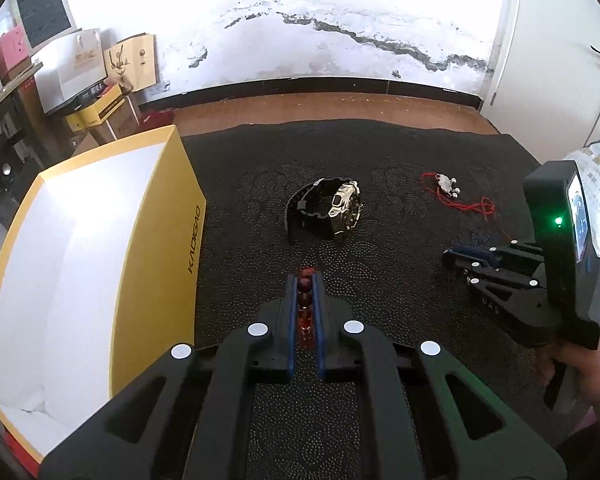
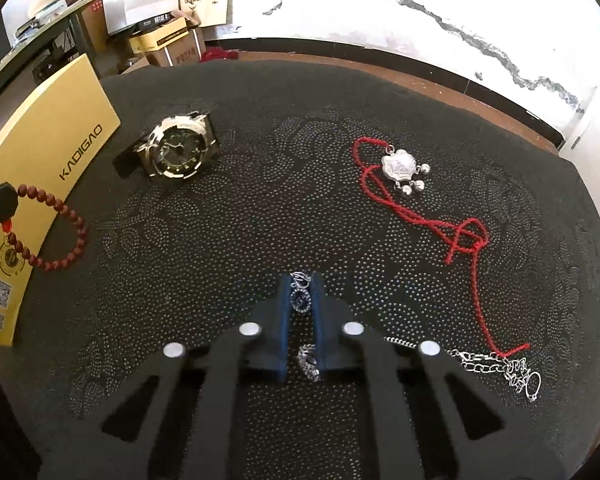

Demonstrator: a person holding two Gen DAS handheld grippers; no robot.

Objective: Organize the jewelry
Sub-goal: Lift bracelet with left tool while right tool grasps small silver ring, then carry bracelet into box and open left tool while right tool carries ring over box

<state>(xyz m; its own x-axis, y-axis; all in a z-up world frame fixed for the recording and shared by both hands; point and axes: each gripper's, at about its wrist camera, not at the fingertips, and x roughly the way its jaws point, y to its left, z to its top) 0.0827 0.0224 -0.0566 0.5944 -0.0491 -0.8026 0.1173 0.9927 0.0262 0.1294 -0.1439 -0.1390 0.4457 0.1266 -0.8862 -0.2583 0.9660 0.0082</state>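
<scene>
Left gripper is clamped on a red bead bracelet, which hangs beside the yellow box marked KADIGAO. Right gripper is pinched on a silver chain, looks like at an ornate link, though it's tiny and hard to tell. A watch and a red cord pendant lie apart on the black mat.

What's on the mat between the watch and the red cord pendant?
Nothing: in the right wrist view, bare mat lies between the watch and the pendant.
</scene>
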